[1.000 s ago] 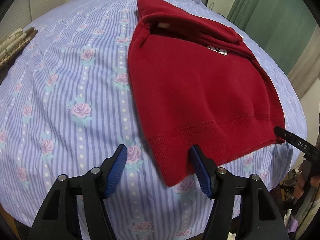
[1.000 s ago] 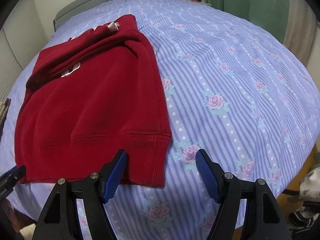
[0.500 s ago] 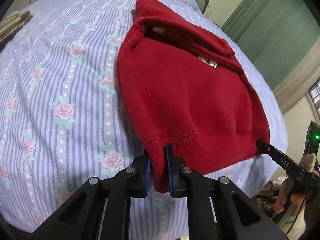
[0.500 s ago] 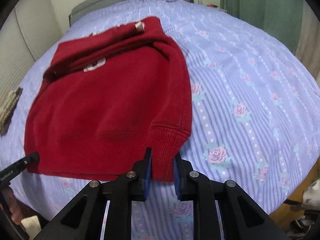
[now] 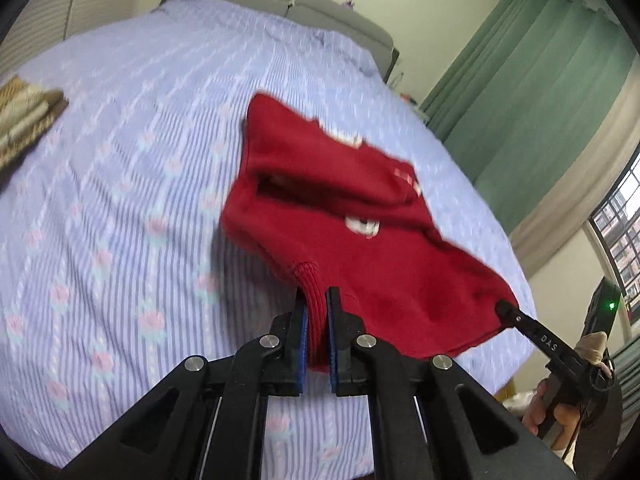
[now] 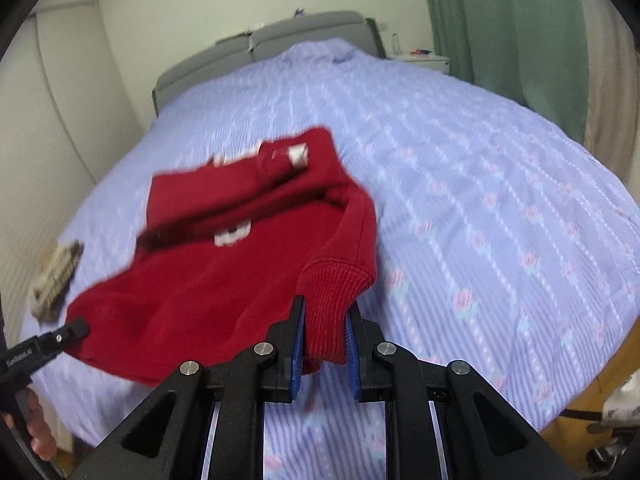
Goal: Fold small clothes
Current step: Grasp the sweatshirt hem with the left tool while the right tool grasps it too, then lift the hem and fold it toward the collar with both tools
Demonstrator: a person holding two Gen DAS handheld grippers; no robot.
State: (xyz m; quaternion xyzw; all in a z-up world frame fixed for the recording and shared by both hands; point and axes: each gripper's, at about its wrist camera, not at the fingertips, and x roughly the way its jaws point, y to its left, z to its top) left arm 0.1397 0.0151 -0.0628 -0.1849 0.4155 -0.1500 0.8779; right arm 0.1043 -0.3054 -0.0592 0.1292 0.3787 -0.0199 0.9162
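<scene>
The red sweater (image 5: 360, 248) is hanging over the bed (image 5: 120, 200); each hand-held gripper, left (image 5: 316, 300) and right (image 6: 326, 308), is pinching a near hem corner.

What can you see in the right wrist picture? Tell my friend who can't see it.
The right gripper pinches the ribbed hem corner of a red sweater, lifting it off a purple flowery bedspread. The left gripper holds the hem's other corner at the picture's left edge.
</scene>
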